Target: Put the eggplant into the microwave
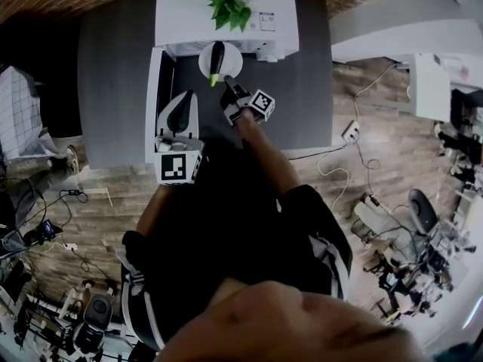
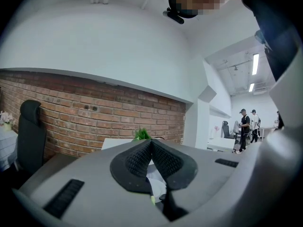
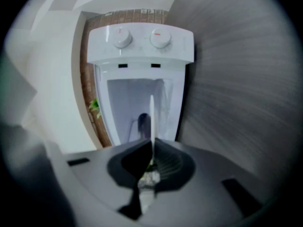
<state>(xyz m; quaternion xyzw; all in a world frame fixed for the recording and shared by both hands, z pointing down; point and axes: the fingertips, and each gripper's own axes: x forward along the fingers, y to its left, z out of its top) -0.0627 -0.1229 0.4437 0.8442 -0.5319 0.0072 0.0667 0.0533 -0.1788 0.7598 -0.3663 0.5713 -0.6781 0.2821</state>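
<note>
A dark eggplant (image 1: pixel 217 57) with a green stem lies on a white plate (image 1: pixel 232 66) at the mouth of the white microwave (image 1: pixel 226 21), whose door (image 1: pixel 157 104) stands swung open to the left. My right gripper (image 1: pixel 227 83) is shut on the plate's near rim. In the right gripper view the plate (image 3: pixel 152 115) shows edge-on between the closed jaws of that gripper (image 3: pixel 152 143), with the eggplant (image 3: pixel 143 123) behind it and the microwave (image 3: pixel 142 44) cavity ahead. My left gripper (image 1: pixel 183 96) hovers by the open door, shut and empty (image 2: pixel 151 143).
The microwave stands on a dark grey table (image 1: pixel 302 89) with a green plant (image 1: pixel 229 2) on top. A brick wall (image 2: pixel 94 108) runs behind, a black chair (image 2: pixel 31 126) stands left, and people (image 2: pixel 245 129) stand far off right. Cables (image 1: pixel 347 164) lie on the wooden floor.
</note>
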